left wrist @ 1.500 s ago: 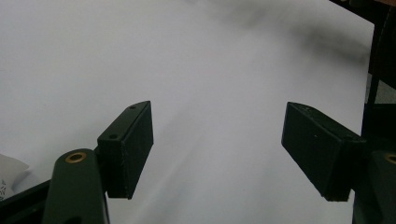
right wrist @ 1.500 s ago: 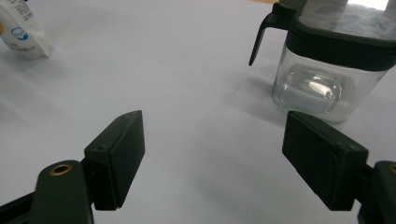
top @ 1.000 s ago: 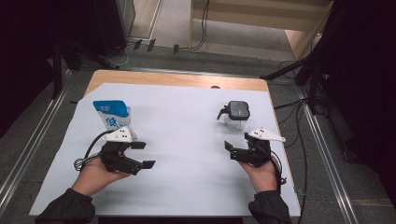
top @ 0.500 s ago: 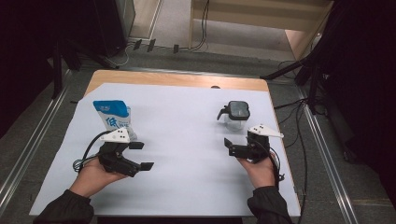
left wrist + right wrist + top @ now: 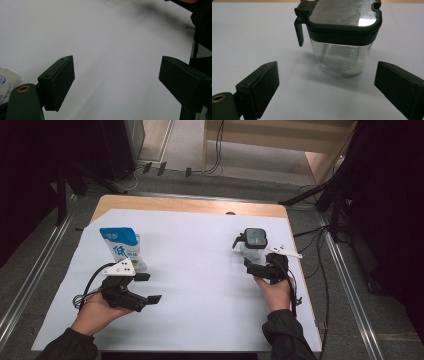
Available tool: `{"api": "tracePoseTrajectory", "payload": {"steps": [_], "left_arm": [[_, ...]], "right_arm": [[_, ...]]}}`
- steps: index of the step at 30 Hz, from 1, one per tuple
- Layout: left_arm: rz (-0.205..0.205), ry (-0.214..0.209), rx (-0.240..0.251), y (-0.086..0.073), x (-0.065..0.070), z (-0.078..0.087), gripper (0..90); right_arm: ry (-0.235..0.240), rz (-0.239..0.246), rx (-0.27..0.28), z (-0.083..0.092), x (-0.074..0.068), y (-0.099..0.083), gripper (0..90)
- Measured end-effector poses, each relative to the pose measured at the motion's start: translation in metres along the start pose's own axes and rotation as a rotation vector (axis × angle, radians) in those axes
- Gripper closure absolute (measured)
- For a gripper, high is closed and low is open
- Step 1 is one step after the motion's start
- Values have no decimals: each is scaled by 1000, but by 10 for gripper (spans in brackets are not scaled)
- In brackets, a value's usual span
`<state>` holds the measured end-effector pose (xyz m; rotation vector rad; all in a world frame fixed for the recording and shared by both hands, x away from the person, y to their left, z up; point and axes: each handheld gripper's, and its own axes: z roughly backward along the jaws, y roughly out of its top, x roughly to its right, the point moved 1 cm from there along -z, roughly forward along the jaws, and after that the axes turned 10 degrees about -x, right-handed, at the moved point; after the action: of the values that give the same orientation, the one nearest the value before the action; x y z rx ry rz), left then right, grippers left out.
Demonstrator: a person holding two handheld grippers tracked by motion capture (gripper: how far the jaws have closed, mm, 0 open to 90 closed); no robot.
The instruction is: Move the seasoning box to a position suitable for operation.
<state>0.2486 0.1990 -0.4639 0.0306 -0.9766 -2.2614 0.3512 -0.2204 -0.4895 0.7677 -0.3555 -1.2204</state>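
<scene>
A clear glass jar (image 5: 254, 242) with a black lid and side clasp stands upright at the right of the white sheet. My right gripper (image 5: 256, 263) sits just in front of it. In the right gripper view the jar (image 5: 339, 42) is straight ahead of the right gripper (image 5: 327, 82), whose jaws have just been opening and stand open with nothing between them. A blue and white pouch (image 5: 124, 249) stands at the left. My left gripper (image 5: 148, 288) lies open below and right of it, over bare paper. The pouch (image 5: 6, 82) peeks in beside the left gripper (image 5: 117, 72).
A white paper sheet (image 5: 200, 285) covers most of the wooden table (image 5: 190, 206). Cables (image 5: 320, 270) trail off the table's right edge. Metal rails (image 5: 30, 280) run along the floor on both sides, and a wooden shelf (image 5: 280, 150) stands behind the table.
My right gripper has slid forward and slightly left, up close to the jar. The left gripper and the pouch have stayed where they were.
</scene>
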Motion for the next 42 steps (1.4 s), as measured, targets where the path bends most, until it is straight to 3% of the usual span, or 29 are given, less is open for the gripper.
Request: {"api": "tracePoseTrajectory", "payload": {"steps": [6, 9, 15, 18, 28, 42], "left_arm": [[2, 15, 2, -3, 0, 4, 142], [10, 18, 2, -5, -1, 5, 143], [15, 29, 2, -7, -1, 6, 143], [13, 34, 0, -8, 0, 6, 144], [21, 39, -13, -12, 0, 8, 148], [55, 51, -3, -20, 0, 11, 152]], "right_arm": [[-22, 3, 0, -9, 1, 8, 57], [-39, -21, 4, -17, 4, 14, 57], [-61, -19, 2, -29, 8, 22, 57], [-82, 5, -4, -33, 8, 24, 58], [-78, -15, -14, -53, 10, 29, 66], [-103, -22, 51, -70, 11, 39, 75]]}}
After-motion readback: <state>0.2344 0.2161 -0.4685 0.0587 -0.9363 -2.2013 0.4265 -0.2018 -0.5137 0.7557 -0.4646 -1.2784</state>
